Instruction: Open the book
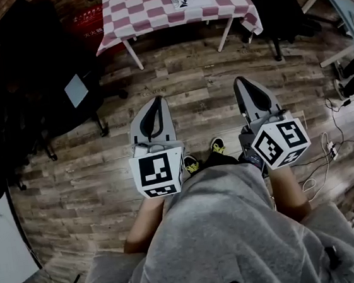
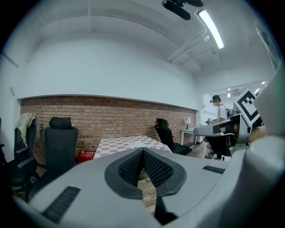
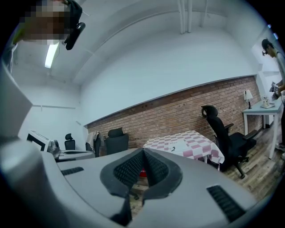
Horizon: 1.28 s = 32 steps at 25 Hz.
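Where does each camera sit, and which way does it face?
Head view: on the person's head, facing steeply down at the wooden floor; shows grey torso, left gripper, right gripper.
Left gripper view: on that gripper, facing along its shut fingers toward the brick wall.
Right gripper view: the same, from the right gripper.
Shared: all three show the checkered table.
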Each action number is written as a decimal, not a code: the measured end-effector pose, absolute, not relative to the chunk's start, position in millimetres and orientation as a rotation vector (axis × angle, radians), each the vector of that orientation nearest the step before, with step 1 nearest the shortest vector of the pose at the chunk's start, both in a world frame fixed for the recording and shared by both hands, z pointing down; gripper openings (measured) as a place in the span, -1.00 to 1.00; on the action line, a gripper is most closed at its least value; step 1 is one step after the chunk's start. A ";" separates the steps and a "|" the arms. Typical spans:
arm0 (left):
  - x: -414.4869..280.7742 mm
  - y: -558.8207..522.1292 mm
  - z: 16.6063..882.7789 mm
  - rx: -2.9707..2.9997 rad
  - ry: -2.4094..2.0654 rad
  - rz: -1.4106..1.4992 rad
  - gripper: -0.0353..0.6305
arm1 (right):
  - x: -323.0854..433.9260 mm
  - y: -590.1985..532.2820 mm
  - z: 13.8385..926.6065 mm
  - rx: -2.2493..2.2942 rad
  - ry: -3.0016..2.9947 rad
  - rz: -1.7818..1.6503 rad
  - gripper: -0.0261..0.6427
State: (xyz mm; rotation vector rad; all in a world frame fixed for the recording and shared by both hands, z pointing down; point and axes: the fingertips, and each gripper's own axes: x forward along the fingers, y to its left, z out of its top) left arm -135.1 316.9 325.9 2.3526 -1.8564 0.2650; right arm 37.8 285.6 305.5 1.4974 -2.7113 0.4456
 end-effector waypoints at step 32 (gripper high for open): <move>-108.4 123.4 363.0 2.366 -1.794 0.372 -0.87 | 83.7 89.4 352.3 1.530 -2.669 0.558 -0.85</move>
